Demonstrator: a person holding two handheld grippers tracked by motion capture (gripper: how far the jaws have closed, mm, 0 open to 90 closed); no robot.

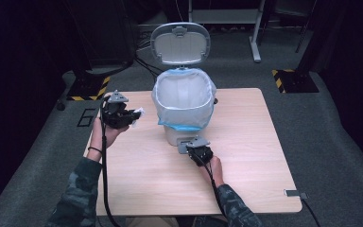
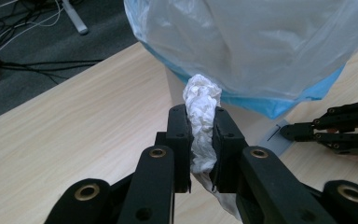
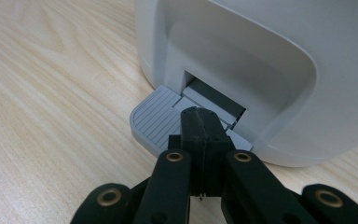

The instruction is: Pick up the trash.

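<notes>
The step in hand looks like dropping a wad of tissue into a pedal bin while the lid is propped open. To do it well, I judge that the big things should stay put: the bin (image 1: 183, 101), standing on the far middle of the worktop (image 1: 246, 156), should not slide, so the push on the pedal ought to go straight down, not forward. The lid (image 1: 180, 43) stands fully raised behind the mouth, and the liner bag (image 1: 184, 94), white with a blue hem folded over the rim, leaves a wide opening. The left hand should carry its load above that rim, over the middle of the opening, before letting go, so that the tissue does not catch on the hem.

The right claw (image 3: 199, 114) is pressed together with nothing between its jaws, and its tip rests on the grey ribbed pedal (image 3: 156, 119) at the foot of the bin; in the high view it sits just in front of the bin's base (image 1: 199, 150).

The left claw (image 2: 200, 123) is pinching the crumpled tissue (image 2: 201, 100). In the high view this claw (image 1: 133, 115) hangs to the left of the bin, apart from it and about level with the hem.

The tissue is white, tightly creased, squeezed into an upright strip, with a rounded knob above the jaws and a tail trailing below them.
</notes>
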